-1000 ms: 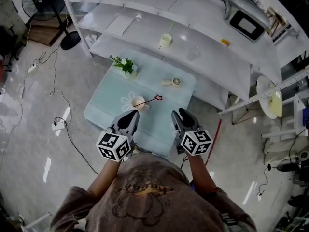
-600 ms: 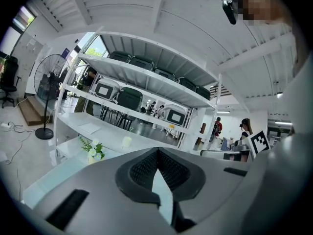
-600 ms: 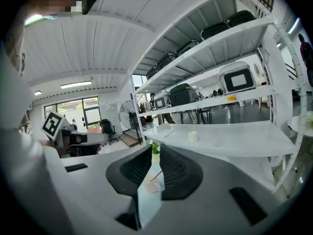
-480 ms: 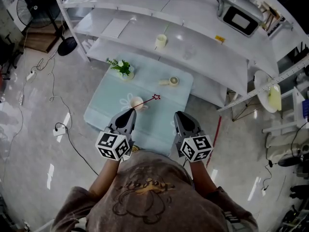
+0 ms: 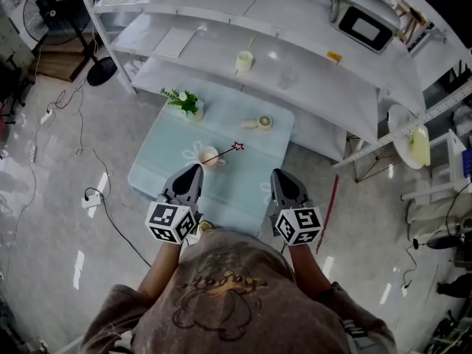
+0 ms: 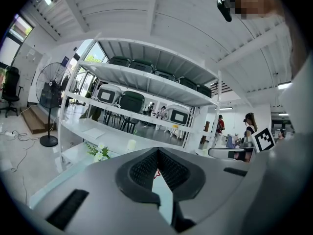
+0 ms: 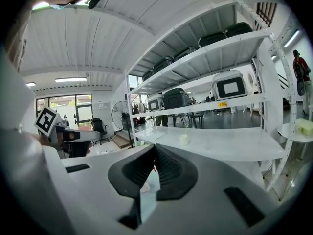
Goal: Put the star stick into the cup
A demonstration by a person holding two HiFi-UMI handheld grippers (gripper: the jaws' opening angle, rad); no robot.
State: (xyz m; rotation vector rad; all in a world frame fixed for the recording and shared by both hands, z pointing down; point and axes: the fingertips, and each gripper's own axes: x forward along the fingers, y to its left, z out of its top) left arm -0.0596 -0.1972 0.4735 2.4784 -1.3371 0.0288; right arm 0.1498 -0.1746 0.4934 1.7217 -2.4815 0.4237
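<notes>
The star stick (image 5: 225, 151) is seen slanting from the cup (image 5: 210, 156), its star raised to the cup's right. Whether its foot sits inside cannot be told. The cup stands on the bench (image 5: 169, 164). Both tongs are held on the near side of the cup, well apart from it. The left tongs (image 5: 195, 169) are pressed together on nothing; the right tongs (image 5: 279, 175) have just been closing, with nothing between them. If the stick is judged unseated, it should be gripped mid-shaft and lowered upright, so that the cup is not tipped.
</notes>
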